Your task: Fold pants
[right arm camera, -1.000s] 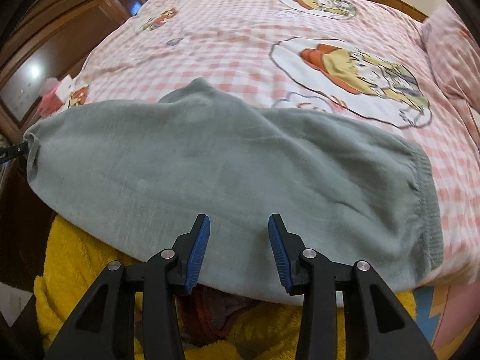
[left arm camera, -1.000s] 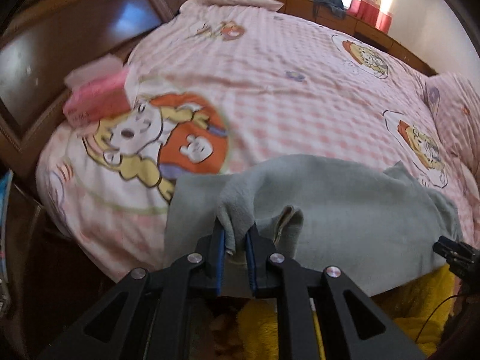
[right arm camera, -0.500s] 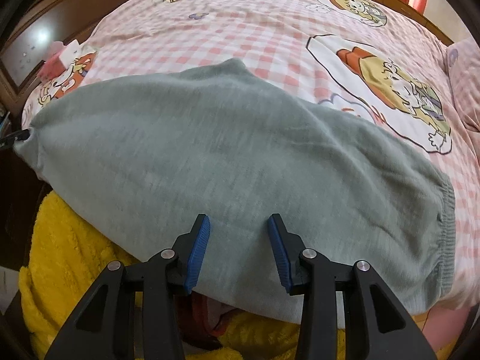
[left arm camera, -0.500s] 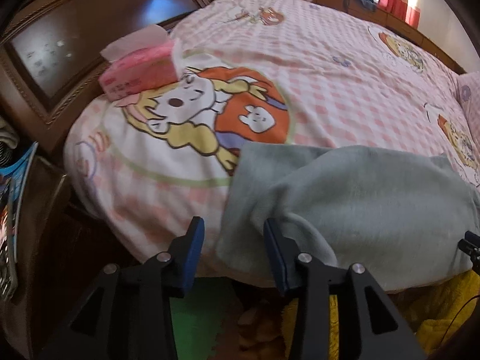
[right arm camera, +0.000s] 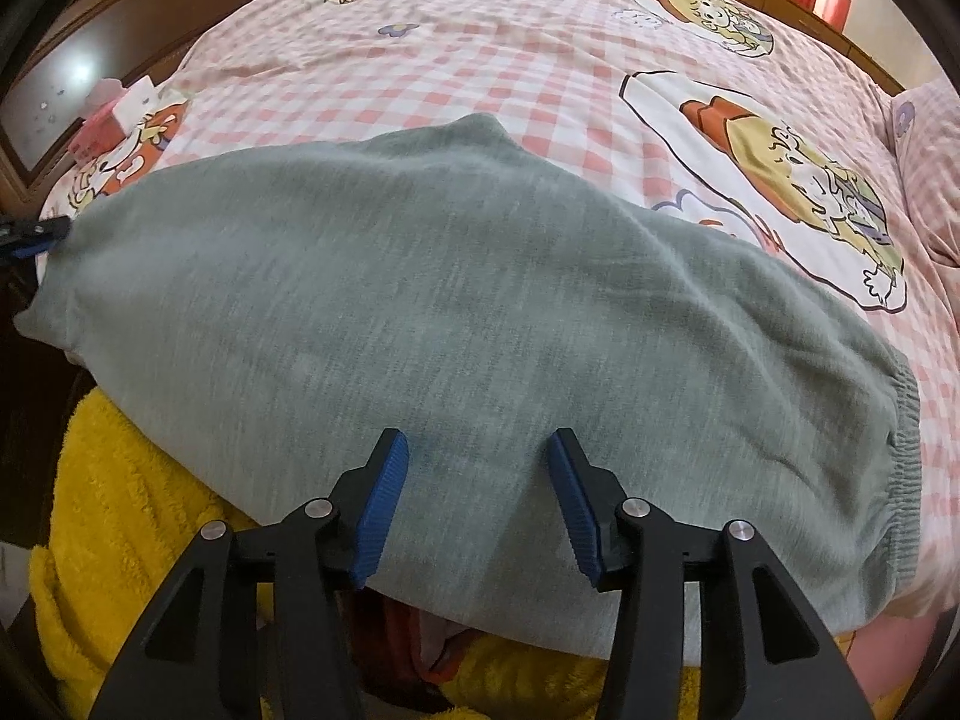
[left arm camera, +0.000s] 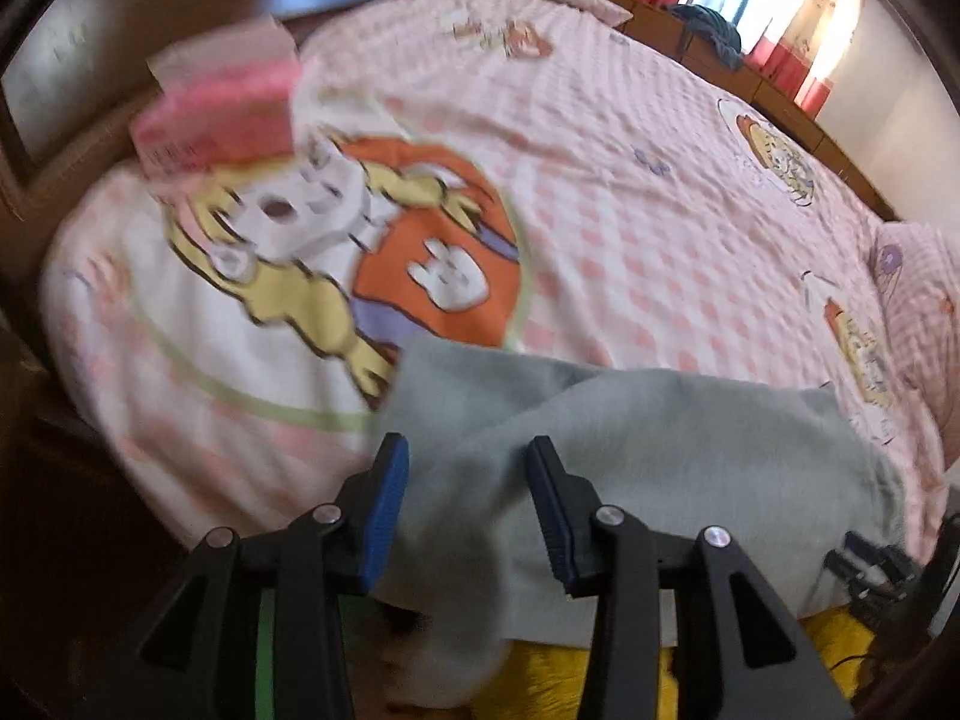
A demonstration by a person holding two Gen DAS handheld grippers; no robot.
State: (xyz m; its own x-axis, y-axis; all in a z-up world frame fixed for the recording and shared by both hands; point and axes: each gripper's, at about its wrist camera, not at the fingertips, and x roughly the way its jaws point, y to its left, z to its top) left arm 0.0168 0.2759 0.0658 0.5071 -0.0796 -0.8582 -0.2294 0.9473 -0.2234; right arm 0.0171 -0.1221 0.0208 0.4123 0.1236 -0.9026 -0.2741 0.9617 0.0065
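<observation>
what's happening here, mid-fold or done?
A person with a handheld gripper in each hand is folding grey pants on a pink checked bedspread. The pants lie doubled over near the bed's front edge, elastic waistband at the right. Both the left gripper and right gripper are open, hovering over the fabric and holding nothing. It looks like a pause between folds.

We find no text, label, brand or number that can be read in either view; the pink tissue box [left arm camera: 222, 111] at the upper left of the left wrist frame carries dark marks along its side, but they are too blurred to make out
</observation>
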